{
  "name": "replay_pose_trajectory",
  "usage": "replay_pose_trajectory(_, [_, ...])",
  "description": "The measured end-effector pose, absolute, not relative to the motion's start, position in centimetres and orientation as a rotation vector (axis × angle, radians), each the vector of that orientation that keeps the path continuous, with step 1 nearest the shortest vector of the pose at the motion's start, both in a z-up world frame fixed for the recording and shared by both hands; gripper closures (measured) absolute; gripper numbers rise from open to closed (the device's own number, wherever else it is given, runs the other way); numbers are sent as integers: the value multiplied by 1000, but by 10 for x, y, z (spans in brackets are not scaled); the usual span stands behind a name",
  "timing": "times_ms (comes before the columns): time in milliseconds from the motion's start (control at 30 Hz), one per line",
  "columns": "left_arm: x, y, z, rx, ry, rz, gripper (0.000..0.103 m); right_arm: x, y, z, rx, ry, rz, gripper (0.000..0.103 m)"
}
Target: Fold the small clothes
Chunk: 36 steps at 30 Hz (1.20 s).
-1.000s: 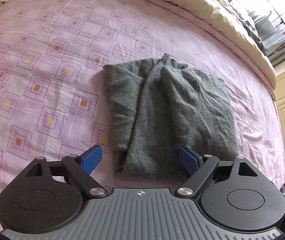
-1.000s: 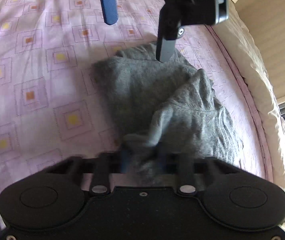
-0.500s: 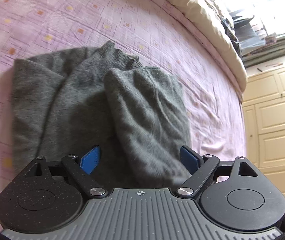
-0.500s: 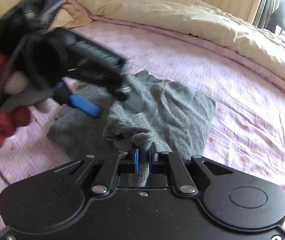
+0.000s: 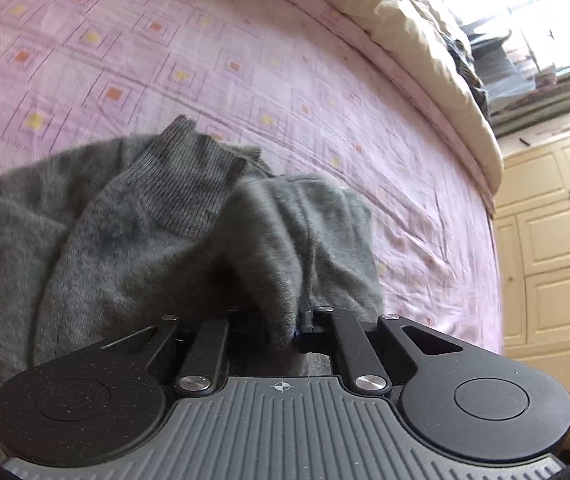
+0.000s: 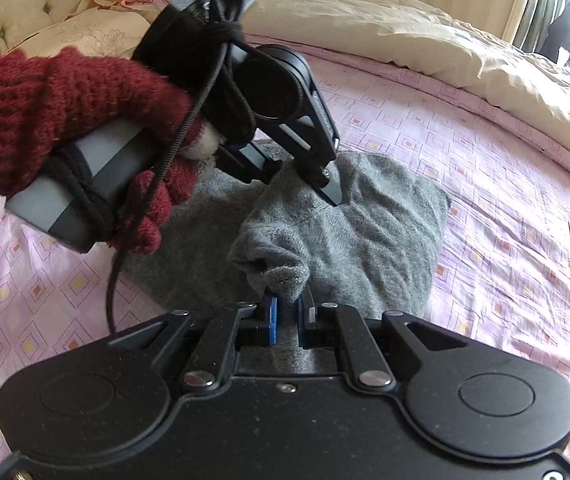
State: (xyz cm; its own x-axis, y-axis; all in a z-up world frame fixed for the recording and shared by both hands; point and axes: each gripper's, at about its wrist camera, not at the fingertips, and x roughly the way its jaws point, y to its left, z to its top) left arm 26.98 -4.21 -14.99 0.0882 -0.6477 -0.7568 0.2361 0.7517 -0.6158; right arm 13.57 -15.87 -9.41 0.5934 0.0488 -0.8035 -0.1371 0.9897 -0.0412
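Half a second ago the left claw (image 5: 285, 330) stood wide open over the sweater (image 5: 133, 248); now its fingers have closed on a fold of the grey knit. The right claw (image 6: 287, 314) grips a bunched corner of the same sweater, as it did before. In the right wrist view the left claw (image 6: 325, 188) comes down on the sweater from the far left, held by a hand (image 6: 65, 120) in a red knitted glove.

The sweater lies partly folded on the pink bed sheet (image 5: 165, 60), near the middle of the bed, with its ribbed collar (image 5: 189, 176) toward the far side. The cream duvet (image 6: 405, 28) lies well apart, along the far edge.

I judge the step in hand is to carry the near hem over toward the collar. To do it well, both claws should lift together at the same height, keep the cloth lightly stretched between them, and lay the edge down flat before they let go, so that the loose sleeve does not slip out.
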Motion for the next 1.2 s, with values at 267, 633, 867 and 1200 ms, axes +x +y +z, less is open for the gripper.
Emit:
replay_pose_trajectory(267, [283,1,-89,-344,1226,-781,92,139,-129,-64,-13,849,178,89])
replay_pose_trajectory(633, [319,69,-163,-163,1324,-576,68,198,-56,-142,-25,1073,310,69])
replay_pose_trajectory(867, [294,84,-119,-138,1114,-522,57,171,-104,-108,98,971,352,40])
replay_pose_trajectory(1200, [219,51,-113,-125,1041,-724,43,163,-185,-98,180,993,81,38])
